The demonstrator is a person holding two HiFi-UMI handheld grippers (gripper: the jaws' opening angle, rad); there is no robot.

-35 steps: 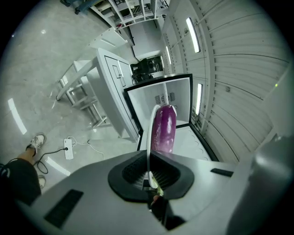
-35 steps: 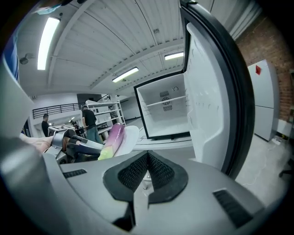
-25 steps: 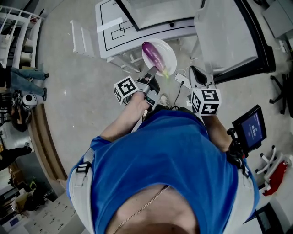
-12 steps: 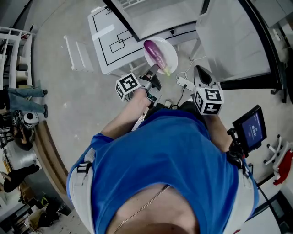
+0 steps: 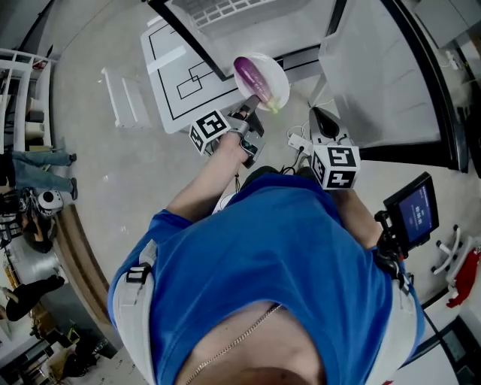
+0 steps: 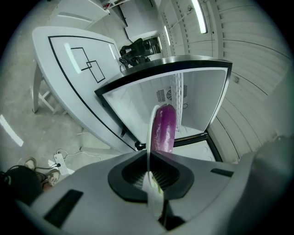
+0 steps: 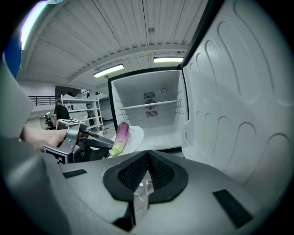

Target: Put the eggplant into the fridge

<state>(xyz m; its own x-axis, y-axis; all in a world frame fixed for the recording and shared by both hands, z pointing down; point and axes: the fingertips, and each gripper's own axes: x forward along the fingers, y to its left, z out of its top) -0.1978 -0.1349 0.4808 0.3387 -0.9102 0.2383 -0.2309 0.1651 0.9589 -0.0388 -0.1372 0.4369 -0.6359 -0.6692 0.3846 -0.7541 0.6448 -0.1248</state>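
Note:
A purple eggplant (image 5: 251,77) with a green stem end lies on a white plate (image 5: 276,84). My left gripper (image 5: 251,113) is shut on the plate's near rim and holds it up before the open fridge (image 5: 225,11). The left gripper view shows the plate (image 6: 149,137) edge-on between the jaws (image 6: 149,176), the eggplant (image 6: 164,128) beyond it. My right gripper (image 5: 319,120) is beside it on the right, shut and empty. In the right gripper view the jaws (image 7: 147,165) face the fridge's bare shelves (image 7: 148,106); the eggplant (image 7: 120,133) and left gripper (image 7: 98,142) show at left.
The fridge door (image 5: 372,68) stands open on the right, its inner liner (image 7: 239,92) close to my right gripper. A white table with black lines (image 5: 176,83) stands left of the fridge. A power strip (image 5: 297,139) and cables lie on the floor. People (image 5: 37,162) stand far left.
My left gripper has carried the plate and eggplant further toward the open fridge. The right gripper has moved along the same way, less far.

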